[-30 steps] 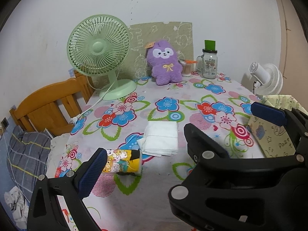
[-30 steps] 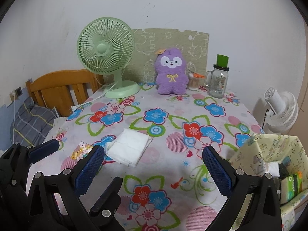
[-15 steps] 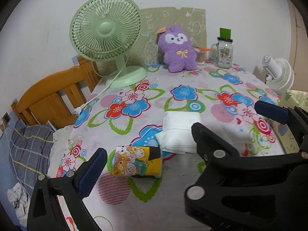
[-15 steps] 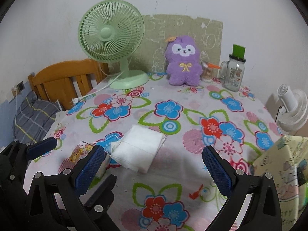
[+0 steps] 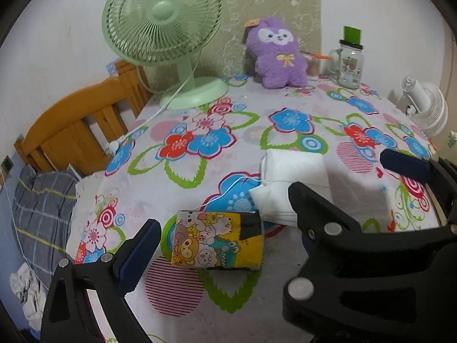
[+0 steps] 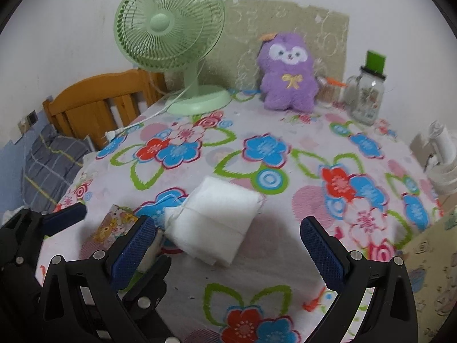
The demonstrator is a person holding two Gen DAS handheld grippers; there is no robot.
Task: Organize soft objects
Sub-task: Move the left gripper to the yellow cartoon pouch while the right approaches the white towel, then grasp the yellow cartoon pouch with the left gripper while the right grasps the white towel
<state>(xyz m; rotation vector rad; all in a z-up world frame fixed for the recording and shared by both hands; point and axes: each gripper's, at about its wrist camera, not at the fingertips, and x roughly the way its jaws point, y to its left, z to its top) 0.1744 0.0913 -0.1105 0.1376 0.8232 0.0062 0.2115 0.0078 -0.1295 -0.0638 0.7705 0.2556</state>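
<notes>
1. Landmark first: the folded white cloth pad (image 6: pixel 217 220) lies flat on the flower-print tablecloth (image 6: pixel 285 285), a loose white thread across its near corner.
2. Just left of that pad, touching its corner, lies a small yellow cartoon-print packet (image 5: pixel 218 241), also flat on the cloth.
3. The left gripper (image 5: pixel 225 248) has its blue-padded jaws spread wide. They've just been closing a bit, with the cartoon packet roughly between them, but the pads aren't pressing on it. I can only make out the left pad; the other side is hidden behind the right gripper's black frame.
4. The right gripper (image 6: pixel 225 245) is spread wide too, straddling the near edge of the white pad without touching it.
5. Well behind the pad, against the wall: a fuzzy purple plush toy (image 6: pixel 288 74), a pale green desk fan (image 6: pixel 171 37) to its left and a glass handled jar with a green straw (image 6: pixel 365 97) to its right.
</notes>
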